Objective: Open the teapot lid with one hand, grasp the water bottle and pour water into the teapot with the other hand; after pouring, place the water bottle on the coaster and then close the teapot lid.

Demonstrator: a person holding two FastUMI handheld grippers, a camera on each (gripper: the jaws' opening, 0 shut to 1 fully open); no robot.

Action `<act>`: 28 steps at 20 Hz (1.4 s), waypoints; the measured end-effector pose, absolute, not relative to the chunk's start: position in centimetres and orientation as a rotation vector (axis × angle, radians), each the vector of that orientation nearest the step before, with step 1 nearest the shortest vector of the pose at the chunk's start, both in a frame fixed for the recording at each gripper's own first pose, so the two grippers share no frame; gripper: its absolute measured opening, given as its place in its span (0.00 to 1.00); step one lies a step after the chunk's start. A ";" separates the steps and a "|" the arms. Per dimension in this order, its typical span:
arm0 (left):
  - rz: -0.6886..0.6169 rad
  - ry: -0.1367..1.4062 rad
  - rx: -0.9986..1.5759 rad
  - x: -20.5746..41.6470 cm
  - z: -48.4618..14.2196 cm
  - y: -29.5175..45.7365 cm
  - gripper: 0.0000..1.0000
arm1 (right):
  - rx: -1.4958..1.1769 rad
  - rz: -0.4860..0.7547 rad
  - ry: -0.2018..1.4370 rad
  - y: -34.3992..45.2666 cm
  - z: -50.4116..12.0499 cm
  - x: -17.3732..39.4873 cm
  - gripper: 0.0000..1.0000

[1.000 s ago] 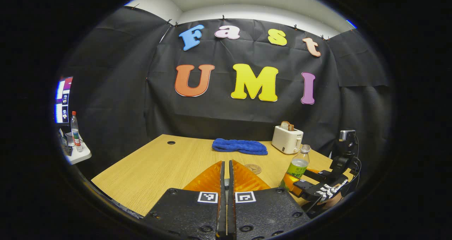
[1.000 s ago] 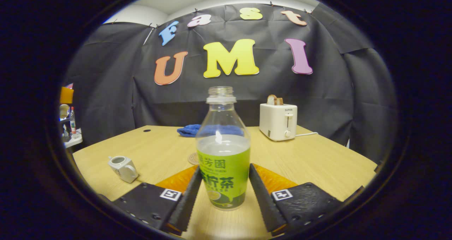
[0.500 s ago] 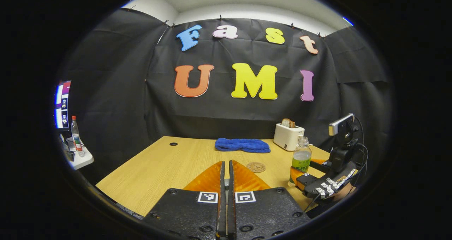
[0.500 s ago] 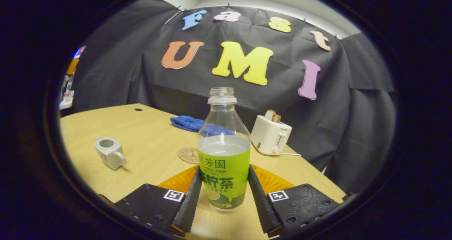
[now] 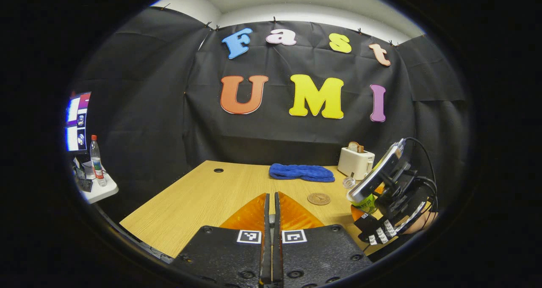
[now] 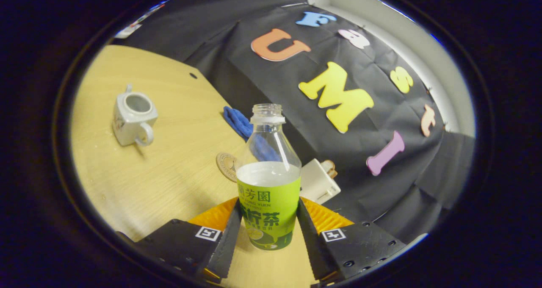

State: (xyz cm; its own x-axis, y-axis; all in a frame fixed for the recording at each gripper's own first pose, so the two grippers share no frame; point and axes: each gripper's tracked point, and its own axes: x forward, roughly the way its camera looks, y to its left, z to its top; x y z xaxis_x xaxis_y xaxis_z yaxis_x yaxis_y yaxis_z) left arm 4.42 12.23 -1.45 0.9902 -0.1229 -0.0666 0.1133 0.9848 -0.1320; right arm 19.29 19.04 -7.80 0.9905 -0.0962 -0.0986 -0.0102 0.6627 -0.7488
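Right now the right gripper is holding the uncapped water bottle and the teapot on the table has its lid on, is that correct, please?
Not quite. The right gripper does hold the uncapped water bottle, but the teapot on the table has its lid off: the right gripper view shows its open mouth.

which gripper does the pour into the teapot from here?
Right. The right gripper is shut on the water bottle, uncapped and tilted, and the teapot sits lidless on the table. The left gripper is shut, its grip hidden.
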 end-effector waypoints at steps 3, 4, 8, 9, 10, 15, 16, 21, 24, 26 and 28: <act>-0.125 0.078 -0.112 4.4 -1.7 12.1 0.04 | -1.020 -0.060 0.075 20.9 -7.1 19.8 0.71; -0.125 0.075 -0.112 4.3 -1.7 12.2 0.04 | -1.064 -0.055 0.065 21.5 -7.0 20.2 0.72; -0.121 0.059 -0.117 4.1 -1.0 12.8 0.03 | -1.211 -0.025 0.030 23.7 -7.1 20.2 0.71; -0.120 0.054 -0.118 3.9 -0.9 12.8 0.04 | -1.246 -0.022 0.018 24.1 -7.0 20.1 0.71; -0.121 0.050 -0.116 3.7 -0.8 12.9 0.03 | -1.283 -0.025 -0.002 24.5 -6.8 19.9 0.71; -0.119 0.044 -0.121 3.6 -0.8 13.4 0.03 | -1.477 -0.034 -0.109 25.8 -6.2 19.1 0.72; -0.117 0.049 -0.122 3.7 -0.9 13.6 0.03 | -1.513 -0.039 -0.132 25.9 -6.1 18.9 0.71; -0.105 0.057 -0.129 3.8 -1.3 14.2 0.04 | -1.696 -0.076 -0.217 27.1 -6.2 18.2 0.72; -0.115 0.060 -0.128 4.0 -1.3 14.0 0.04 | -1.792 -0.098 -0.272 27.7 -5.7 17.3 0.71; -0.119 0.061 -0.125 4.0 -1.5 13.9 0.04 | -1.851 -0.113 -0.312 27.9 -4.9 17.0 0.71; -0.119 0.064 -0.125 4.1 -1.6 14.0 0.04 | -1.899 -0.132 -0.344 27.6 -4.2 17.1 0.72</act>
